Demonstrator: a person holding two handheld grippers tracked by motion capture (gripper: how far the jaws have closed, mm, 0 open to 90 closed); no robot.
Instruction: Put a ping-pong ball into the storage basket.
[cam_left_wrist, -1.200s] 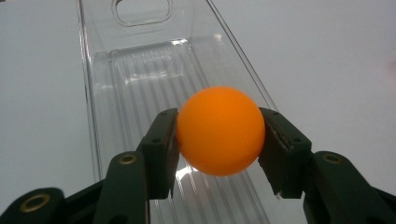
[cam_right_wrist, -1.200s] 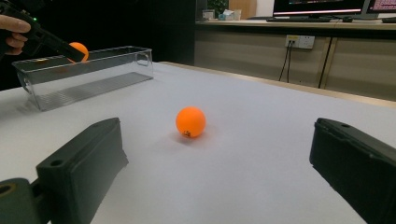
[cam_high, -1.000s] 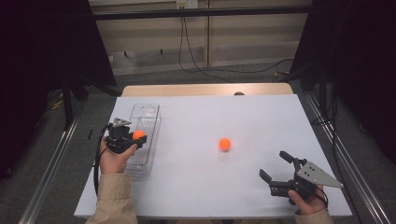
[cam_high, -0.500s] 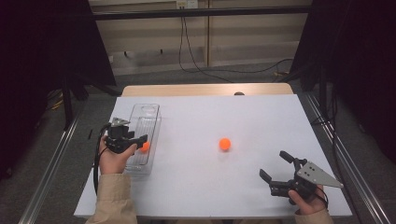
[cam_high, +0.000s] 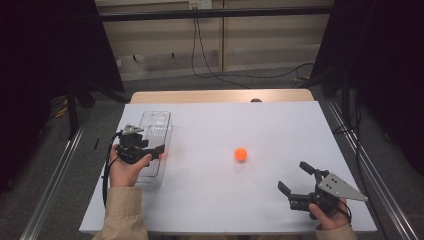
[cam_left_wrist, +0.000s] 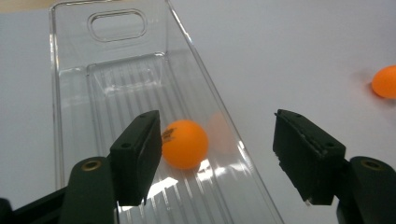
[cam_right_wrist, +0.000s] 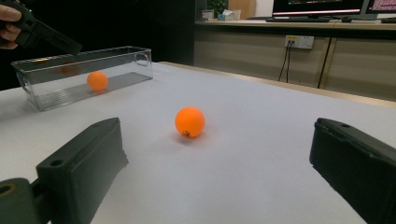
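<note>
Clear plastic bin (cam_high: 155, 131) lies lengthwise away from the person, holding an orange ball (cam_left_wrist: 184, 143).

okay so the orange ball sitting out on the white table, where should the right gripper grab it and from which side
Grip the orange ball across its widest middle; being round, it would slip from an off-centre pinch. It lies loose on the bare table, apart from the clear bin. The right gripper already faces it with jaws open, so probably come in low from the person's side, one jaw either side, then close.
</note>
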